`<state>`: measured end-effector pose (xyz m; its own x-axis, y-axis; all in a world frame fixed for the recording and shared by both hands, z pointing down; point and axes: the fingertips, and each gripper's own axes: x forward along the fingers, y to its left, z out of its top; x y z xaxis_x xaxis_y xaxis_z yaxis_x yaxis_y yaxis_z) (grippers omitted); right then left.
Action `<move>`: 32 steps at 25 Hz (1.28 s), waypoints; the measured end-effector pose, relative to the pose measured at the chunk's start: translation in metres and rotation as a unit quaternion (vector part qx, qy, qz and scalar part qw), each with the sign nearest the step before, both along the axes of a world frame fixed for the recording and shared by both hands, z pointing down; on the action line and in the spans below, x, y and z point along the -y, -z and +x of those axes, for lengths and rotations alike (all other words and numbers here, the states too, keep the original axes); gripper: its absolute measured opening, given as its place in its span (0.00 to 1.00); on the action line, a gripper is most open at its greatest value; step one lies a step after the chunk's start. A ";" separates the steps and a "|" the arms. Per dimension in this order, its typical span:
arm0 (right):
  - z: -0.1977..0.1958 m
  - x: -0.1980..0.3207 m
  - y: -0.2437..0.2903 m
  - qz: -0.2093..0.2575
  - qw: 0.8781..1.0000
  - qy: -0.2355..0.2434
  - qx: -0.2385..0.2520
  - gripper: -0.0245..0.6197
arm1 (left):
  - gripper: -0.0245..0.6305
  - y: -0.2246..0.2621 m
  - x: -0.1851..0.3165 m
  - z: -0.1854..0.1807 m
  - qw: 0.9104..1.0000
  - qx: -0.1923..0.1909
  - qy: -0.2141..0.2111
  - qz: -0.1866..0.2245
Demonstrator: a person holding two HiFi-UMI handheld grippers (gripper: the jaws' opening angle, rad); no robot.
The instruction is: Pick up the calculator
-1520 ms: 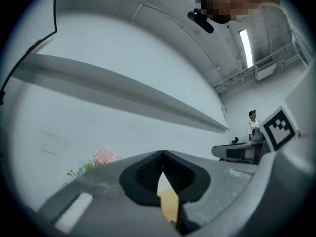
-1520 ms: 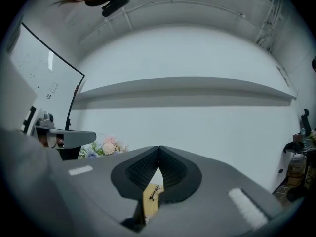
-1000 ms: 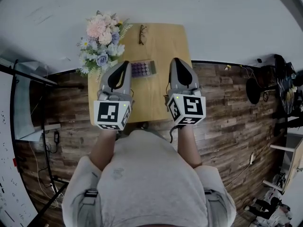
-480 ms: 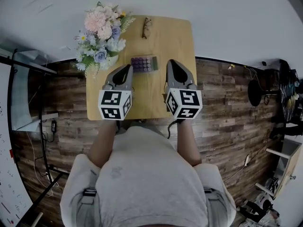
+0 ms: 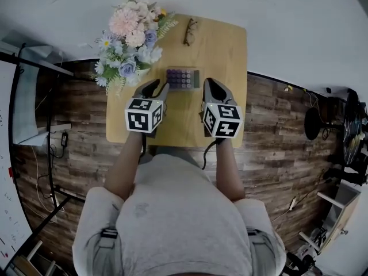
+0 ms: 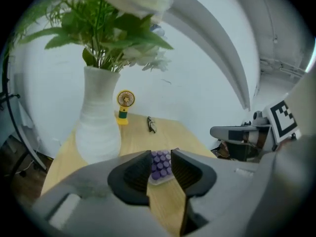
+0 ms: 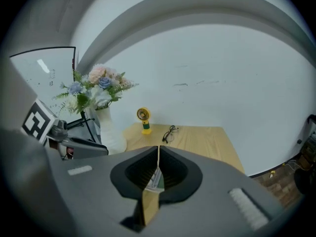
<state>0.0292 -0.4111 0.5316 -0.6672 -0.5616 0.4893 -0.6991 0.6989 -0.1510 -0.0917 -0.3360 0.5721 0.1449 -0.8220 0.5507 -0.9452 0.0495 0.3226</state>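
Observation:
The calculator point(image 5: 183, 78), grey with purple keys, lies flat on the wooden table point(image 5: 230, 50). My left gripper point(image 5: 158, 87) hovers just short of its left end. Its jaws are opening, and nothing is between them. In the left gripper view the calculator point(image 6: 161, 164) shows through the gap of the left gripper point(image 6: 162, 154), a little way beyond the tips. My right gripper point(image 5: 208, 84) is by the calculator's right end. In its own view the right gripper point(image 7: 158, 149) is shut and empty, and a sliver of the calculator point(image 7: 157, 179) shows below the tips.
A white vase point(image 6: 98, 117) of flowers point(image 5: 132, 33) stands at the table's left. A small yellow fan point(image 6: 125, 105) and a pair of glasses point(image 5: 190, 32) lie at the far edge by the white wall. Wood floor surrounds the table.
Both grippers have come down and forward, closer to the calculator. The left gripper's jaws have parted; the right gripper's stay together.

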 end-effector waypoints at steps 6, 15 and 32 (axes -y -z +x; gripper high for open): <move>-0.006 0.013 -0.043 -0.061 0.998 0.011 -0.026 0.11 | 0.32 -0.034 0.010 -0.002 0.998 -0.041 0.011 -0.044; -0.009 0.027 -0.095 -0.128 0.990 0.019 -0.061 0.24 | 0.37 -0.067 0.027 -0.004 0.992 -0.082 0.033 -0.092; -0.021 0.033 -0.130 -0.178 0.981 0.037 -0.074 0.31 | 0.48 -0.091 0.045 0.000 0.986 -0.113 0.035 -0.121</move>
